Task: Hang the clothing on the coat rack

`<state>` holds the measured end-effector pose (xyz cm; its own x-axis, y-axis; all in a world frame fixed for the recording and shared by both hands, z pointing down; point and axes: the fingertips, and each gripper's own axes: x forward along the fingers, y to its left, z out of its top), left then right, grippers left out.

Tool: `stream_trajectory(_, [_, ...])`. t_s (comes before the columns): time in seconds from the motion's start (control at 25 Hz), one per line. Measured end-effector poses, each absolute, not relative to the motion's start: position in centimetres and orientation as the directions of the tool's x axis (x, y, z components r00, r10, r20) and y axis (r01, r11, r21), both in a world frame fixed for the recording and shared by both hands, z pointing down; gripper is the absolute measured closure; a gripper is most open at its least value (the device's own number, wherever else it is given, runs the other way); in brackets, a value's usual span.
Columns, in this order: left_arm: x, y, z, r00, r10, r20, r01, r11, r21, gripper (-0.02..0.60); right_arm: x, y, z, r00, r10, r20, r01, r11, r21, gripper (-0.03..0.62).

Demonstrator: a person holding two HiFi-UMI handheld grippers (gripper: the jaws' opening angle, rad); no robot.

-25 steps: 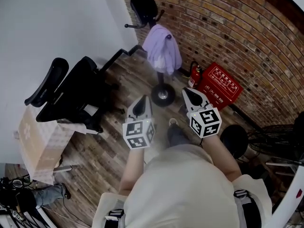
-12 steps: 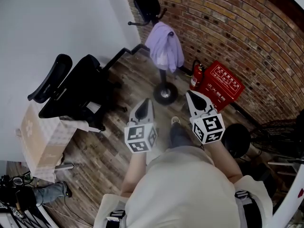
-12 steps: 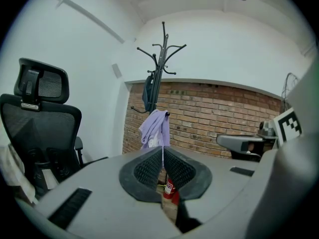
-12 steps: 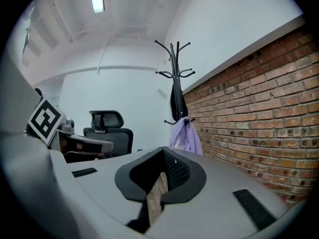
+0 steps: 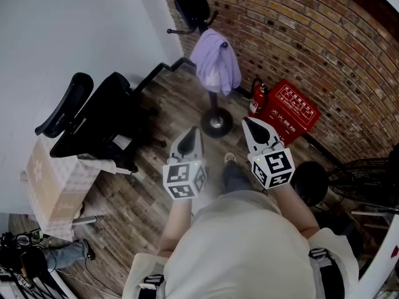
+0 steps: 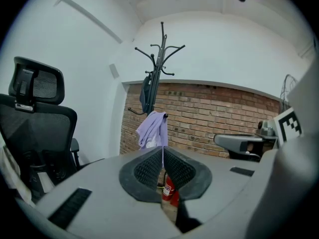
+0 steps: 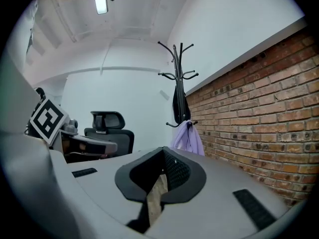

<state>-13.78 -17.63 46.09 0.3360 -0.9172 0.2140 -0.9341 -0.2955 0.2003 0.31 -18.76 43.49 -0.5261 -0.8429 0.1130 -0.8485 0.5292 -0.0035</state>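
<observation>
A lilac garment (image 5: pixel 215 63) hangs from a lower hook of the black coat rack (image 5: pixel 214 122), which stands by the brick wall. A dark item (image 5: pixel 189 2) hangs higher on the same rack. The garment (image 6: pixel 153 129) and rack (image 6: pixel 160 51) also show ahead in the left gripper view, and the garment (image 7: pixel 188 138) beside the brick wall in the right gripper view. My left gripper (image 5: pixel 191 133) and right gripper (image 5: pixel 247 123) are held side by side in front of the person, short of the rack's base. Both are shut and empty.
A black office chair (image 5: pixel 100 118) stands left of the rack by the white wall. A red fire-equipment box (image 5: pixel 288 112) and extinguisher (image 5: pixel 254 98) sit against the bricks. A cardboard box (image 5: pixel 48 185) is at the left; a bicycle wheel (image 5: pixel 365 179) at the right.
The view has shifted slightly, with the rack and chair sliding a little rightward. Both grippers stay held together before the person, shut and empty.
</observation>
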Motion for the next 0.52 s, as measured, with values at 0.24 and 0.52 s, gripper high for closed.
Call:
stream_trajectory(0.24, [-13.75,-18.05,46.09,0.339,-0.916,0.215,-0.934,-0.3,0.194,0.569,0.12,-18.9,43.31,-0.532,-0.84,0.108,-0.845,0.534,-0.005,0.595])
stream_trajectory(0.52, [-13.42,-18.35,46.04,0.341,-0.914,0.222,-0.935,-0.304,0.185,0.577,0.04,-19.2,43.05,-0.541,-0.835,0.105,-0.84,0.543,-0.009,0.595])
